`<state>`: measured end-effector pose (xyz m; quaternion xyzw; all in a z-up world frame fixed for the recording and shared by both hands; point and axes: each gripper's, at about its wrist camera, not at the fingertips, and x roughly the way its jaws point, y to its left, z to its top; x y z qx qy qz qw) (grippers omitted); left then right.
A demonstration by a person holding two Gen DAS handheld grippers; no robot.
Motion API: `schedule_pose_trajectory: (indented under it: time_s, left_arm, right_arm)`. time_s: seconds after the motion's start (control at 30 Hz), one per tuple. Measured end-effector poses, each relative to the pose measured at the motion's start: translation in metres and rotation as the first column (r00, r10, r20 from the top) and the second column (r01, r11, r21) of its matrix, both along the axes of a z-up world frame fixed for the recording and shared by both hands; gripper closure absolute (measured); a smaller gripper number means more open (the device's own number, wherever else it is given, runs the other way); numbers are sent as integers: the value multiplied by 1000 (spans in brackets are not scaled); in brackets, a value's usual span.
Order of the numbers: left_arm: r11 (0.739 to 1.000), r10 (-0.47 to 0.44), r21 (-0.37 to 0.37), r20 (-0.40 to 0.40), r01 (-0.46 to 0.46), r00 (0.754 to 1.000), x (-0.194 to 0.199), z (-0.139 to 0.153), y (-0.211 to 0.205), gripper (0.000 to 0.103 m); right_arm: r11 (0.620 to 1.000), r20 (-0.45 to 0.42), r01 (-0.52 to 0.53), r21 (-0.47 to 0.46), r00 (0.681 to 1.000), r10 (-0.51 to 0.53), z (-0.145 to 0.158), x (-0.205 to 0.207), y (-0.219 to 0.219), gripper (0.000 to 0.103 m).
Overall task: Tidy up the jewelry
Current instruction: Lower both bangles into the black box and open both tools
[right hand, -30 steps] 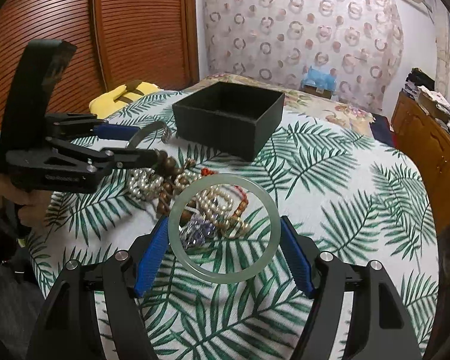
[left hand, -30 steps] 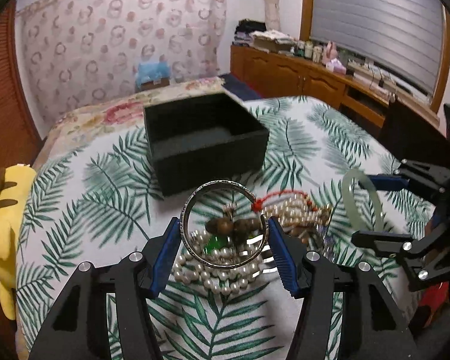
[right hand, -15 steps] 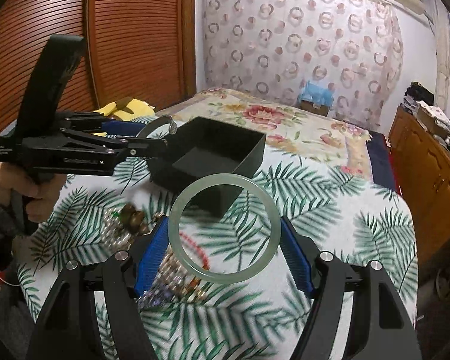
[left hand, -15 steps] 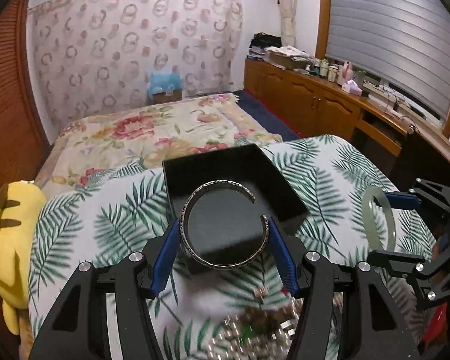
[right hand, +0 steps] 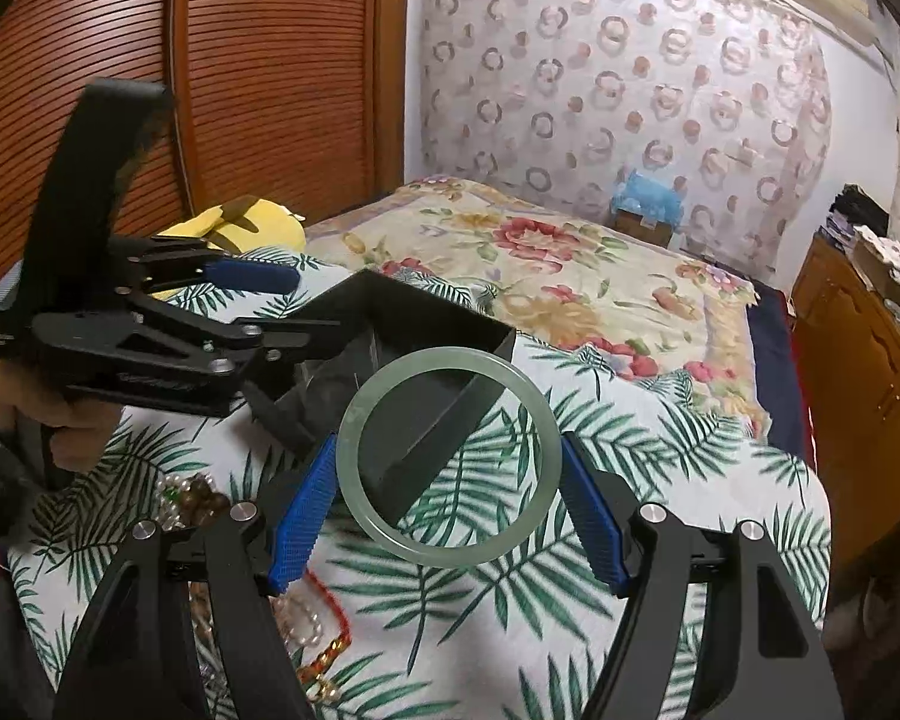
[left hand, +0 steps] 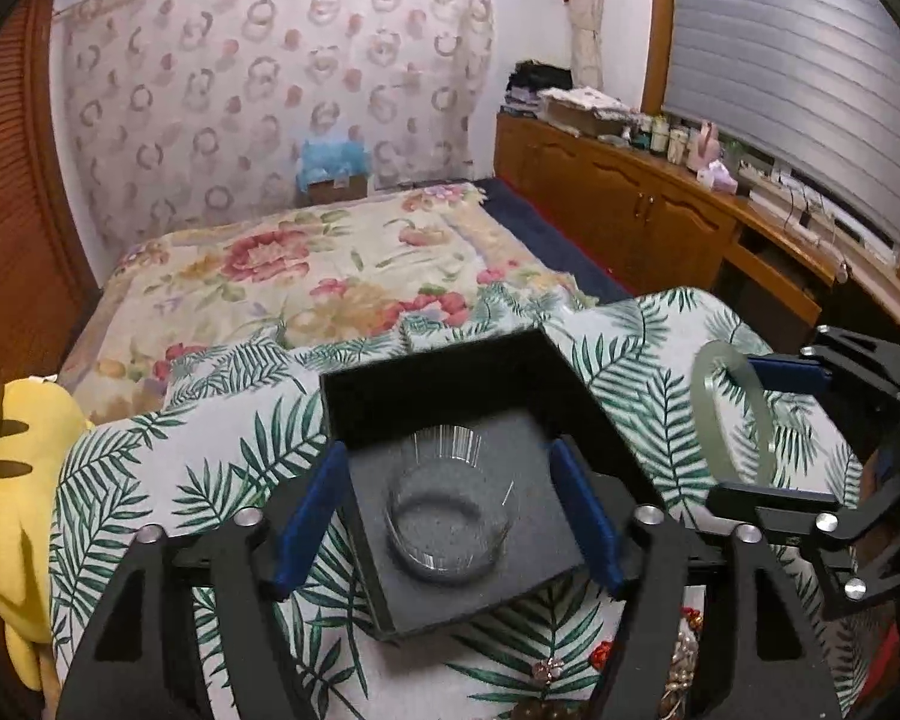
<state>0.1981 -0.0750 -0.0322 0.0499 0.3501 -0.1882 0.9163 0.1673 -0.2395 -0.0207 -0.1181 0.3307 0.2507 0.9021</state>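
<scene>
Where leaf-print cloth (left hand: 222, 480) ends — floral bedspread (left hand: 306, 276) begins.

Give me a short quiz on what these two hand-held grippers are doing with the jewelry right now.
1. True or false: the right gripper grips the pale green bangle between its two fingers.
2. In the left wrist view, the blurred silver bangle shows over which of these? A: the floor of the black box. B: the yellow plush toy. C: the wooden cabinet.
3. Fill in: the jaws of the left gripper stand ____ (open or shut), wider than the silver bangle.

Key: 1 true; 2 A; 3 open.
</scene>
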Motion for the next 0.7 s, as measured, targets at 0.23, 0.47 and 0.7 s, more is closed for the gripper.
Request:
schedule_pose_trajectory:
  time_s: [0.23,0.47,0.7]
  left_arm:
    - [996,84,-33,48,-82,995,-12,12,31,25]
    - [982,187,-44,60,-184,981,-9,2,67,18]
    - [967,251,-49,80,-248,965,-7,-5,85,11]
  right_arm:
    - [1000,31,-29,-3,999,30,10,14,14,29]
    - [997,39,-82,-12,996,83,8,24,40,29]
    - [993,8,-114,-31,993,114,-5,37,63,29]
